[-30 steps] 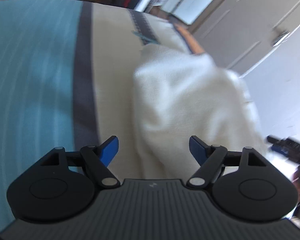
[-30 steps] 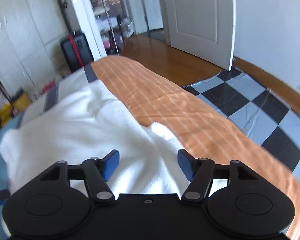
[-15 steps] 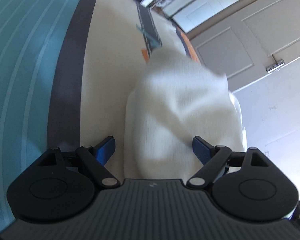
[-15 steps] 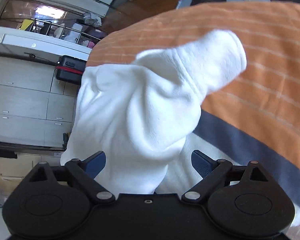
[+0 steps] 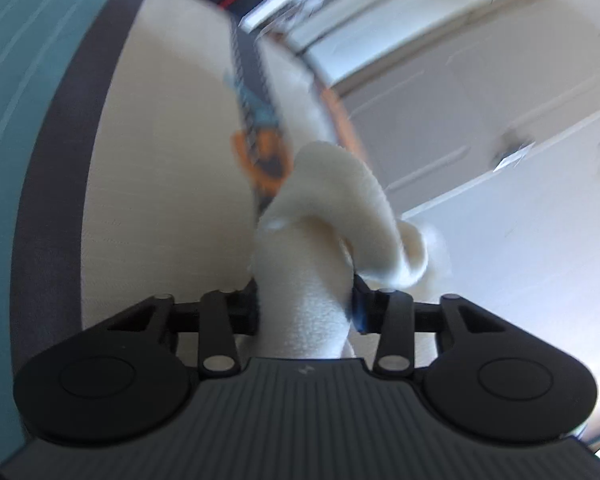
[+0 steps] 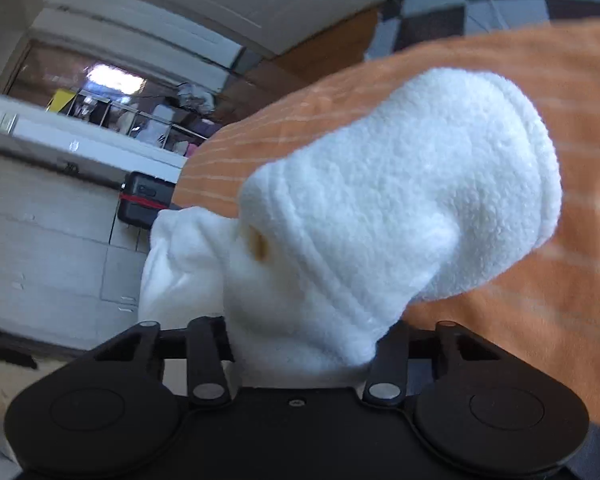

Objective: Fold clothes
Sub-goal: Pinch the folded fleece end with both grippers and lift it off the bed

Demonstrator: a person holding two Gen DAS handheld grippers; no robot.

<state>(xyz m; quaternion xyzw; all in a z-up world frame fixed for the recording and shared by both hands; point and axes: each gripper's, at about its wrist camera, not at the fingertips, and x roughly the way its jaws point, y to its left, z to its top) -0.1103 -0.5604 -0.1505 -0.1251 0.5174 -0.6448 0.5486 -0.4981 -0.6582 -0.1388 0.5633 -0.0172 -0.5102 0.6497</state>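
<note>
A white fleece garment fills the gap of my left gripper. The jaws are closed on a bunched fold of it, and the cloth hides most of the blue pads. A curled edge of the fleece rises beyond the jaws. My right gripper is also shut on the same white fleece garment, which bulges up in a thick roll over the jaws. The garment hangs lifted above the bed in both views.
The bed has a striped cover: teal, a dark grey band, cream and orange. White doors and a wall stand beyond. A black suitcase, wardrobe doors and a checkered floor mat lie past the bed.
Both grippers have closed on the white fleece, which lay loose between open jaws before. The garment is now bunched and raised off the bed, and both views have tilted.
</note>
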